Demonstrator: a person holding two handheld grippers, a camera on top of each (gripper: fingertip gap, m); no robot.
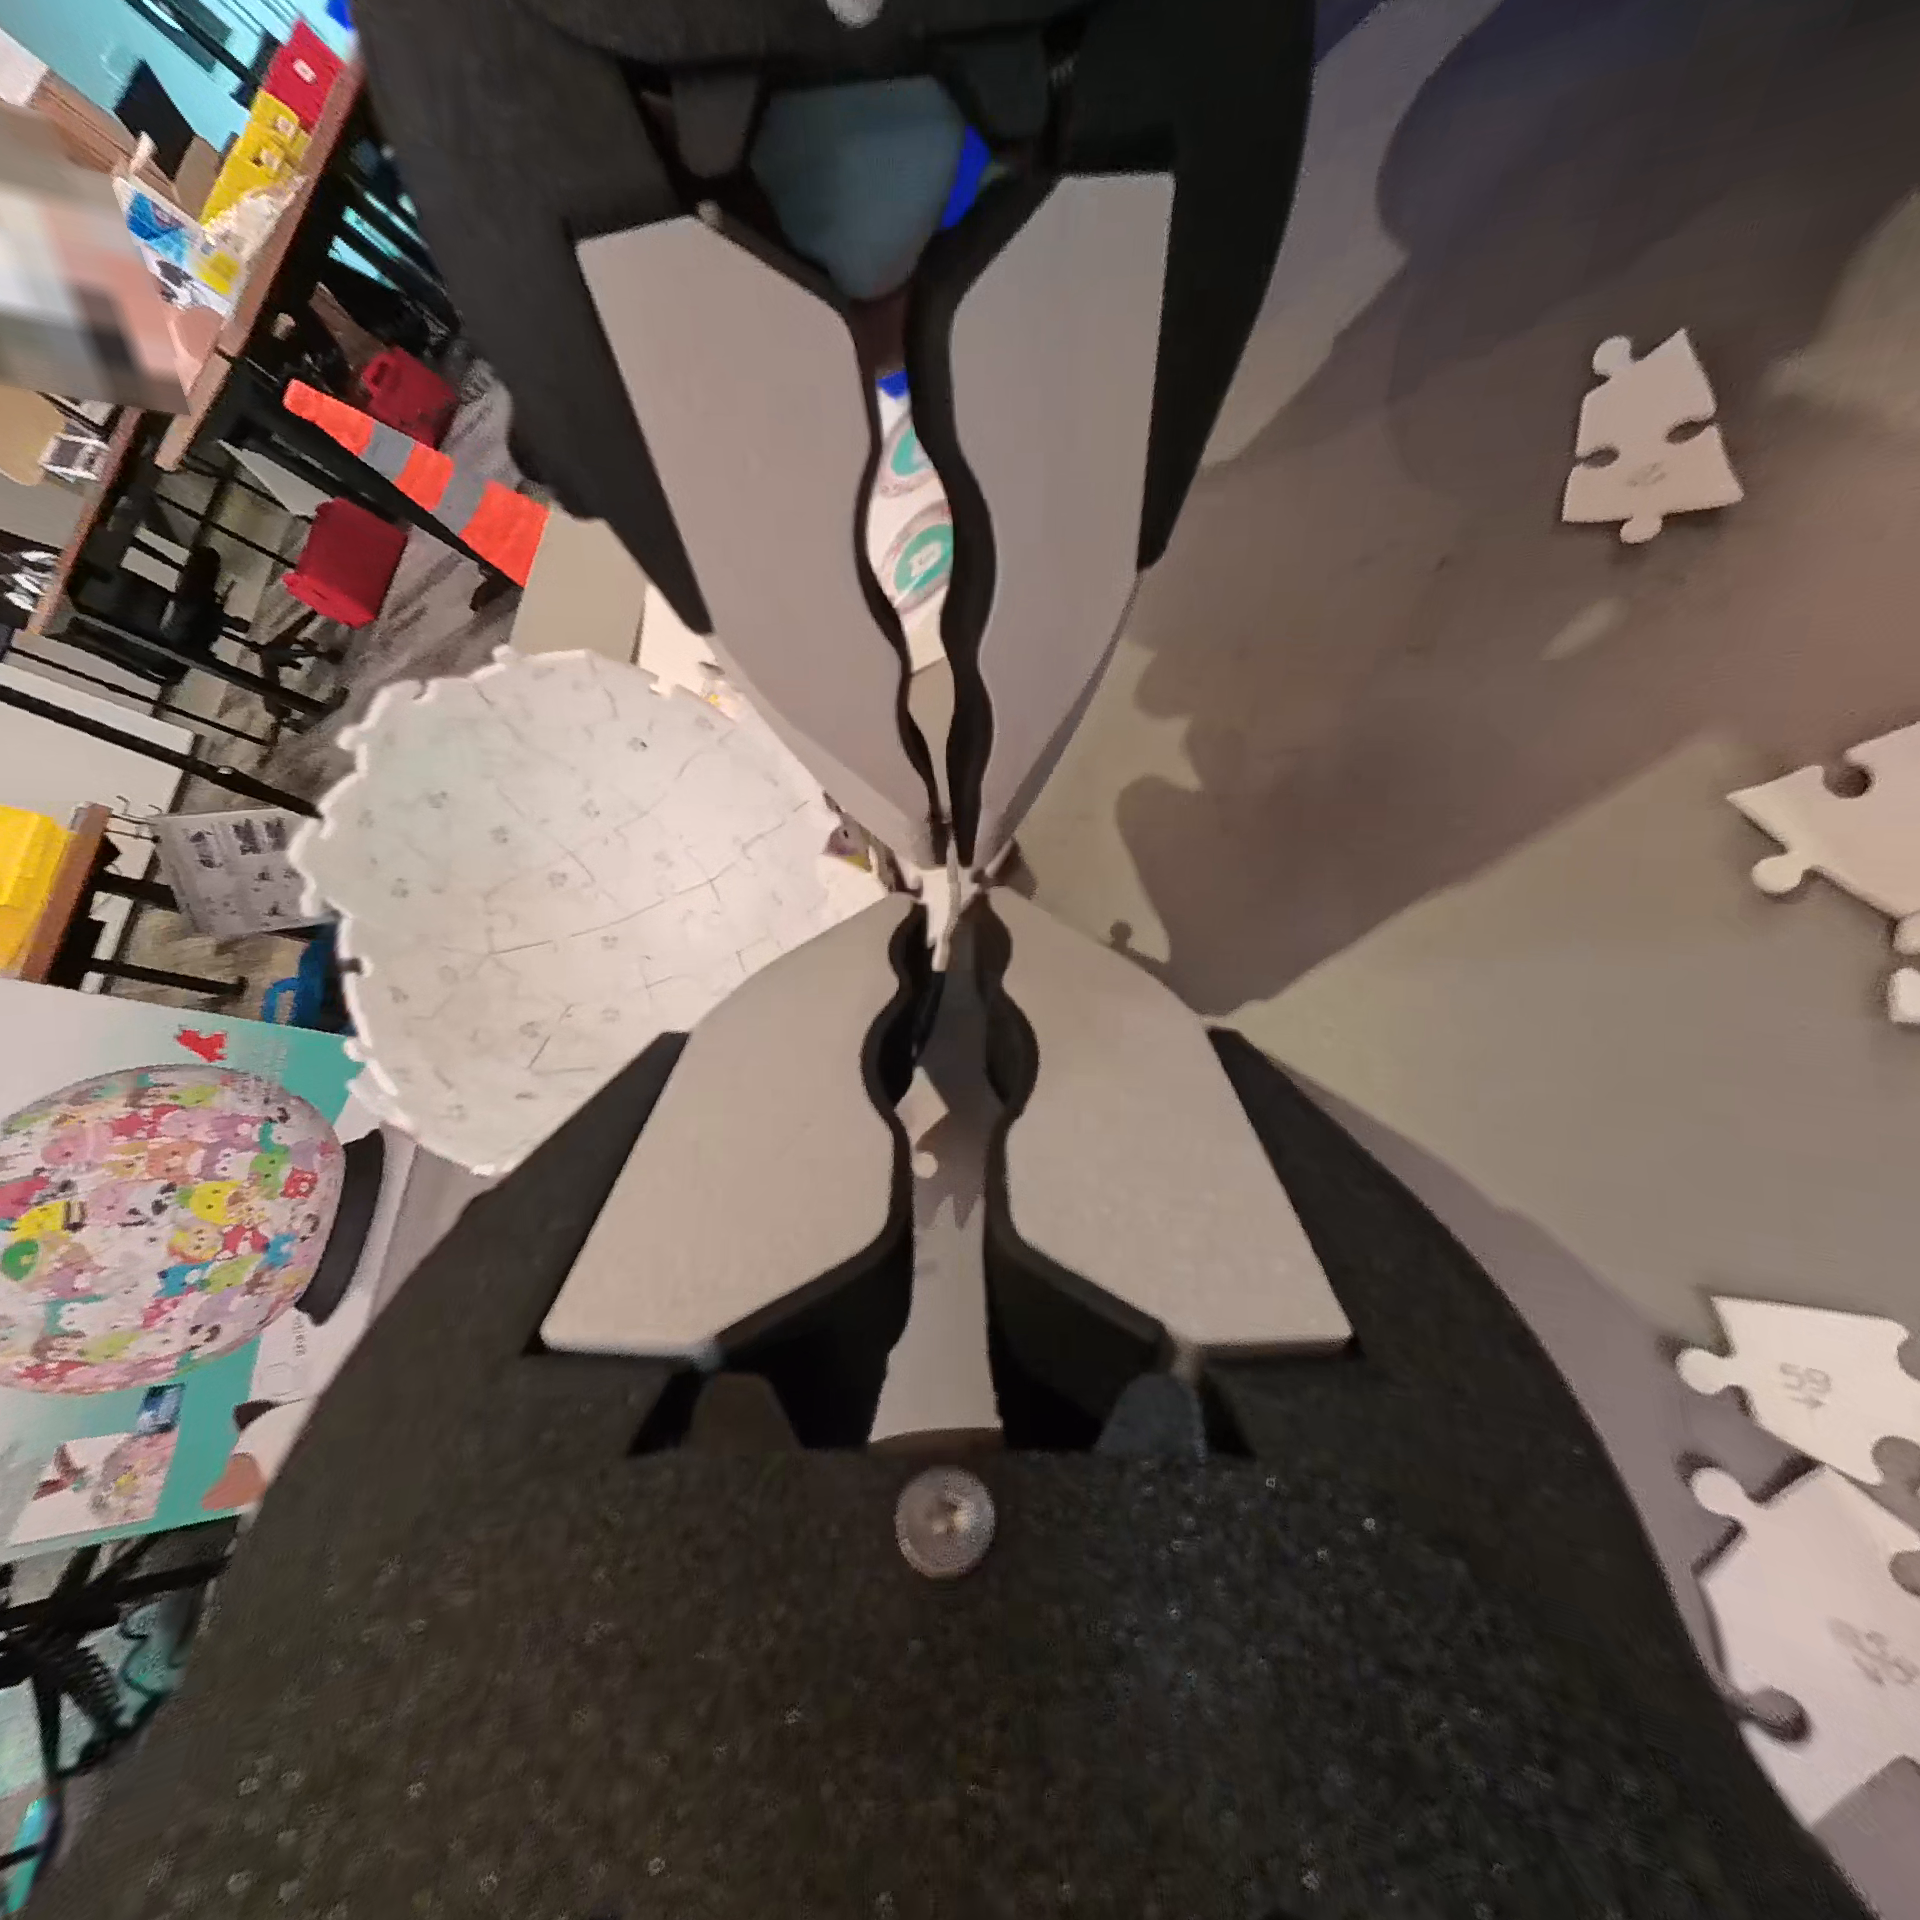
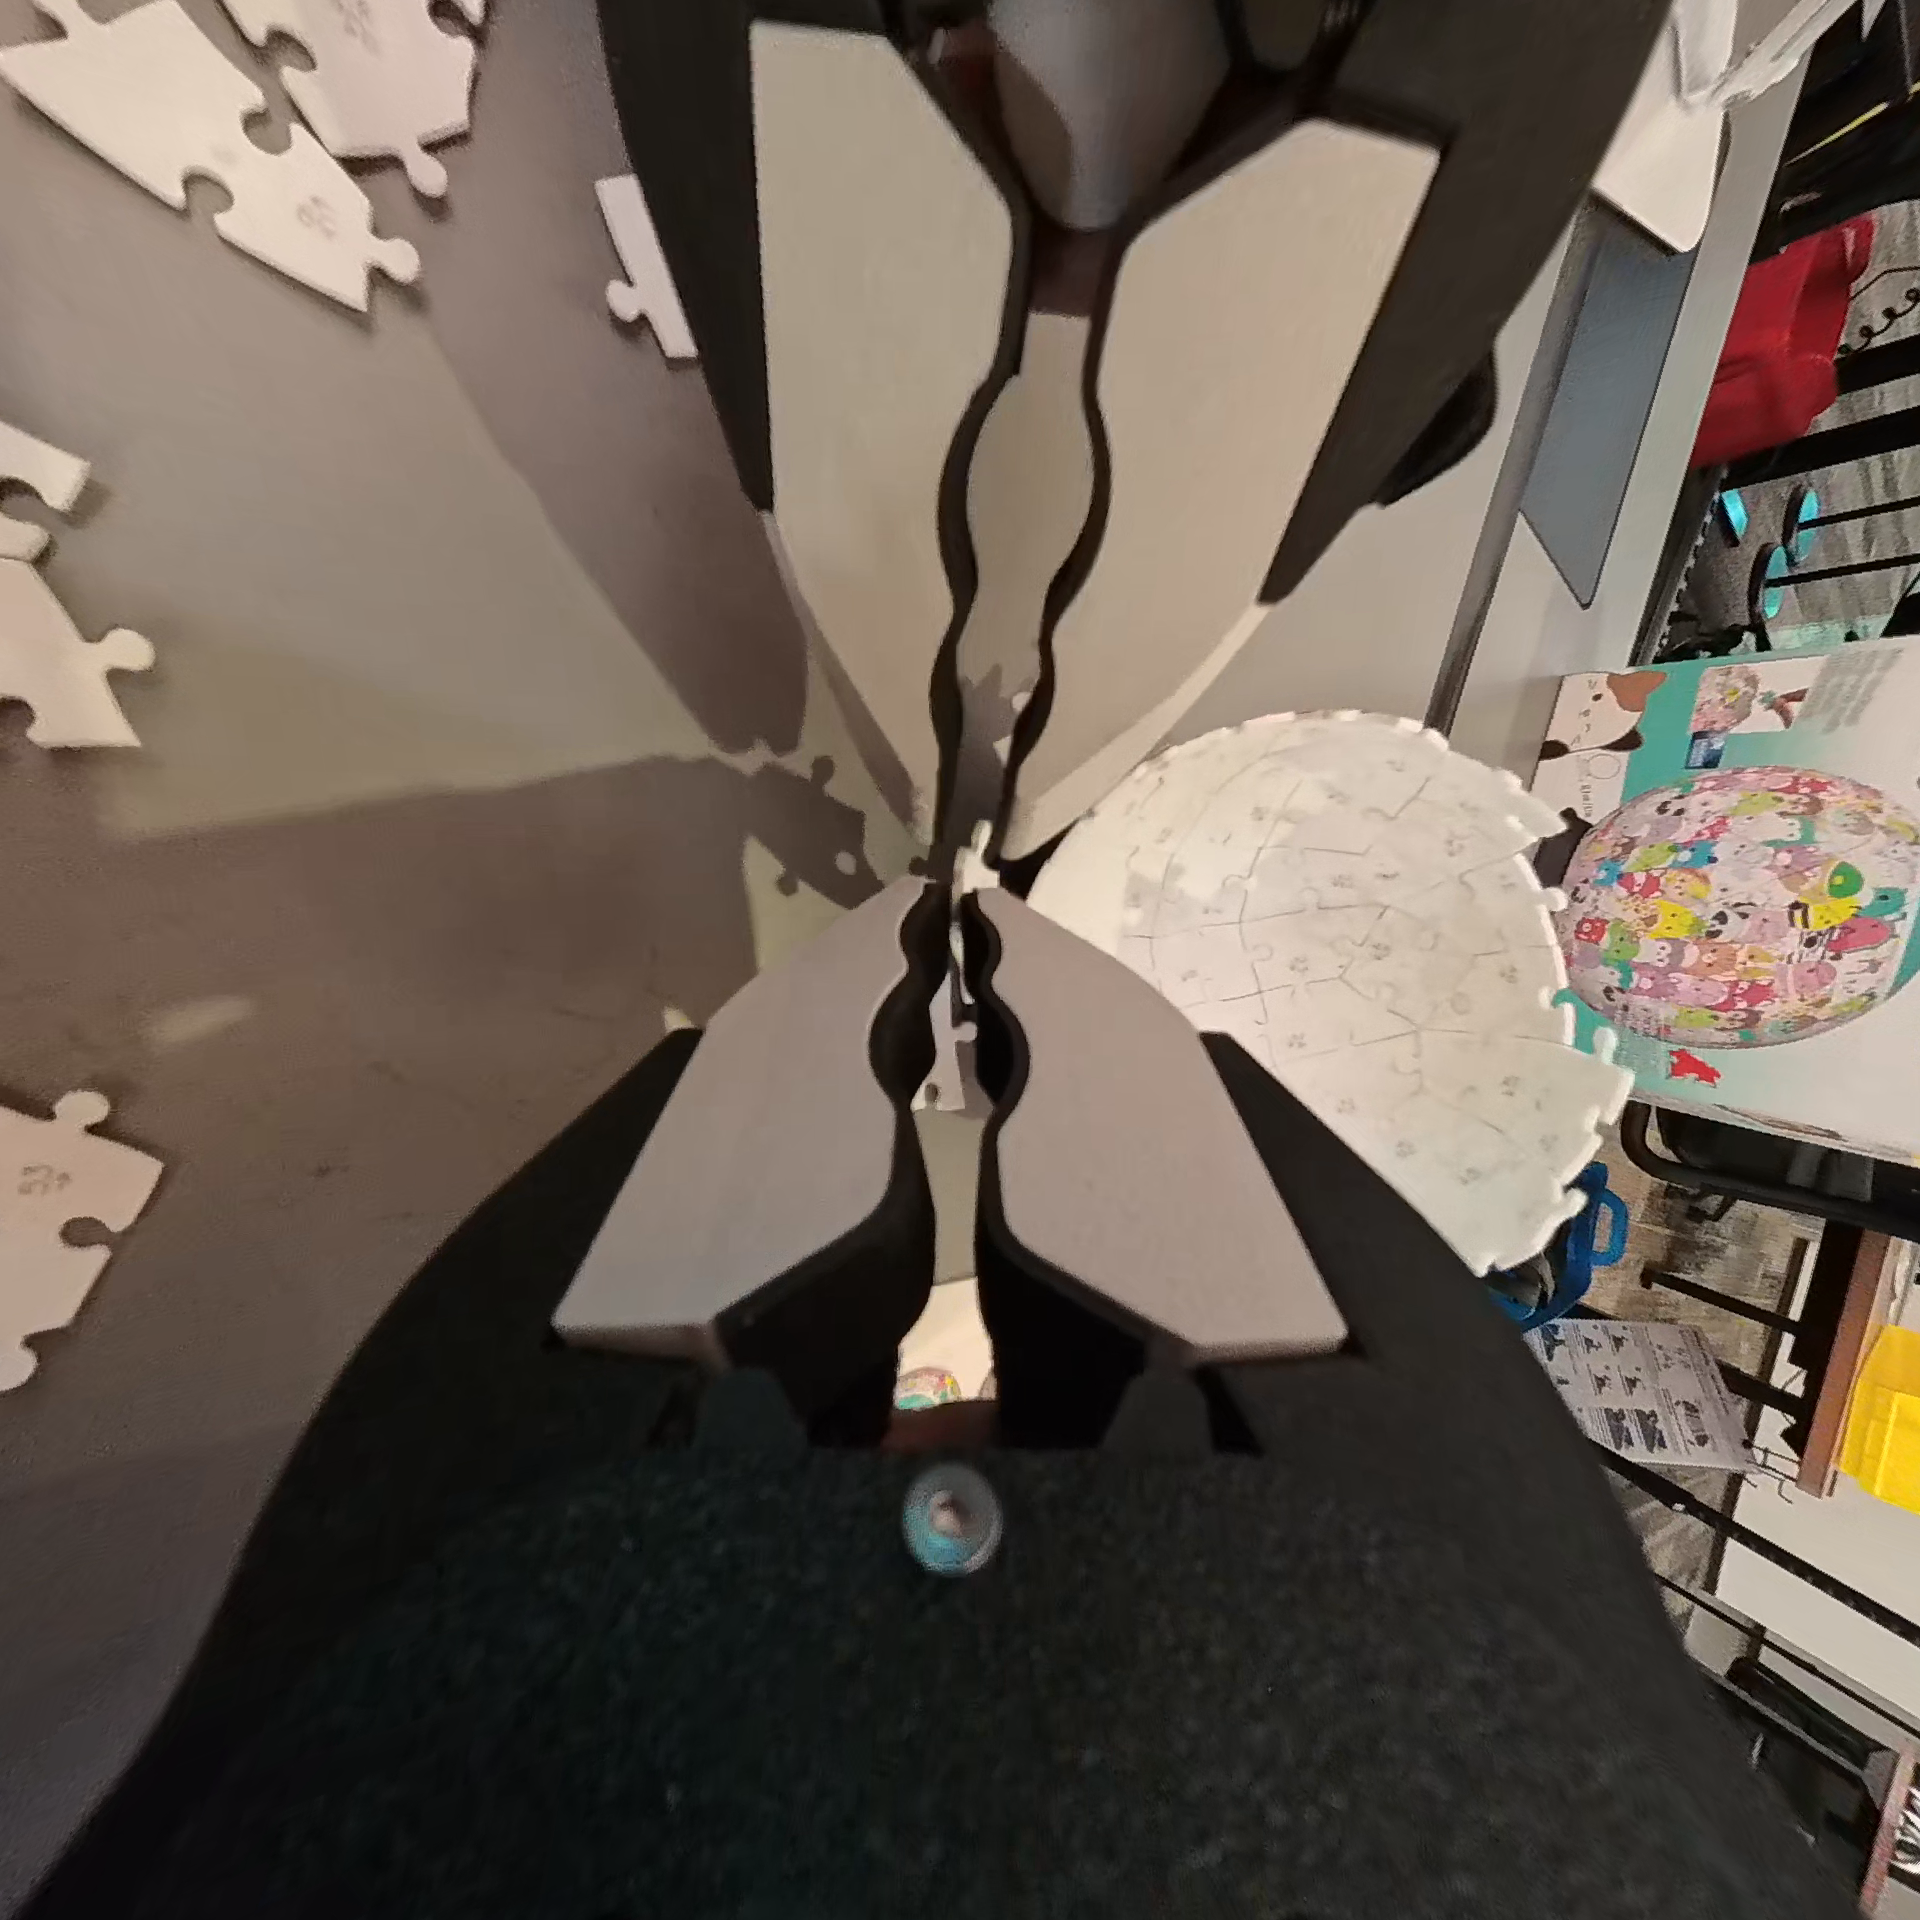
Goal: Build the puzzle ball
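My two grippers meet tip to tip above the grey table. My left gripper is shut on a small white puzzle piece. My right gripper is shut on a white puzzle piece that runs back between its fingers. Whether they hold one piece or two joined pieces, I cannot tell. The right gripper comes in from the top of the left wrist view. The half-built puzzle ball, a white bowl-shaped shell with a toothed rim, sits just beside the grippers; it also shows in the right wrist view.
Several loose white pieces lie on the table: one, another, more; in the right wrist view, a cluster and others. The teal puzzle box stands behind the ball. The table edge is near, with chairs beyond. My two grippers' fingertips are within a few centimetres of each other. Both grippers' tips are roughly 35 cm from the ball. Seen from the left wrist view as well.
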